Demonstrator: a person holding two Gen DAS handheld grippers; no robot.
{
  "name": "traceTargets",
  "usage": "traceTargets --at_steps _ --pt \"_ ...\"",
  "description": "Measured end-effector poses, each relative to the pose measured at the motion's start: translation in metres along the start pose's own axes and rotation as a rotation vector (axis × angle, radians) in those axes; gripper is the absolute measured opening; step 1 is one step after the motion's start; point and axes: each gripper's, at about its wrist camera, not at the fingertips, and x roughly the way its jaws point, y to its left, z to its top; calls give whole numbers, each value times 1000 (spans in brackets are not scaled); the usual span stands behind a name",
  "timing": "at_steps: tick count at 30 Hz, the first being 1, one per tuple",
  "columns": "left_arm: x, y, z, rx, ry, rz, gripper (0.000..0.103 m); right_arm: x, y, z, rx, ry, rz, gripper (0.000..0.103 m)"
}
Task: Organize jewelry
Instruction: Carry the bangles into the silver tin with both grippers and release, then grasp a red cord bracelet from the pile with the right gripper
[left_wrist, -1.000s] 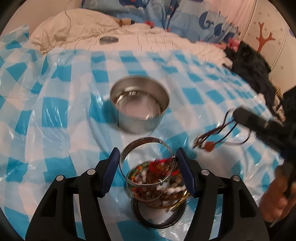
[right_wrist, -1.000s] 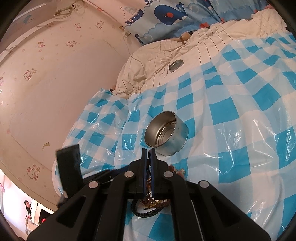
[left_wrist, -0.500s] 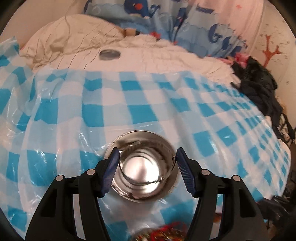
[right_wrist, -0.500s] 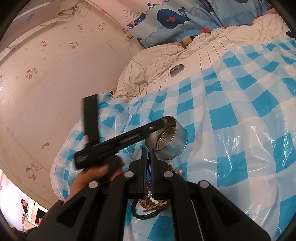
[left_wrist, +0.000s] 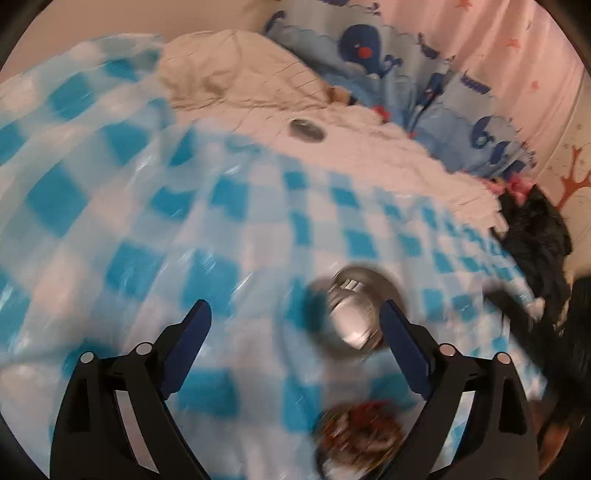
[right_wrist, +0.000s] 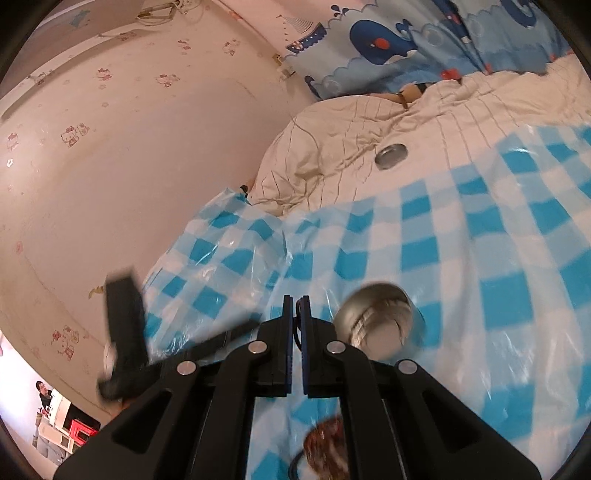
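While my left tongs (left_wrist: 295, 325) have just been spreading wide, with nothing between their blue pads in the blurred left view, I judge that one piece has been dropped into the round metal tin (left_wrist: 352, 314), which stands on the blue-and-white checked plastic sheet (left_wrist: 207, 206) covering the bed. In the right view the tin (right_wrist: 380, 321) shows a pale ring-like glint inside, likely a bangle, though motion blur keeps me from being sure. The rest of the jewelry is not sorted yet: a heap of beads and bands (left_wrist: 364, 432) lies on the sheet just below the tin in the left view, near my side, and the same heap (right_wrist: 328, 446) peeks out under the right tongs (right_wrist: 296, 306). Those right tongs are clenched, and a thin dark cord loops between their pads, so I take it they are carrying a corded piece; how much of it hangs below I cannot tell. A small flat metal lid (right_wrist: 390, 156) sits well apart on the cream quilt (right_wrist: 369, 129) beyond the sheet. So I would put the job at an early stage: one item probably in, one in my right grip waiting its turn, and most of the heap left to move, with the lid to fit last if that is wanted.
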Motion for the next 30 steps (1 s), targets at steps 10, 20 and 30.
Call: traceTargets --at_steps 10,20,30 --pt "0 -14 -36 178 71 67 89 -16 -37 -27 46 42 -204 55" --pt "6 -48 -77 312 127 34 89 -57 -57 -57 187 21 -241 71" --pt "12 -63 -100 453 168 35 89 -28 -52 -70 141 145 -221 72"
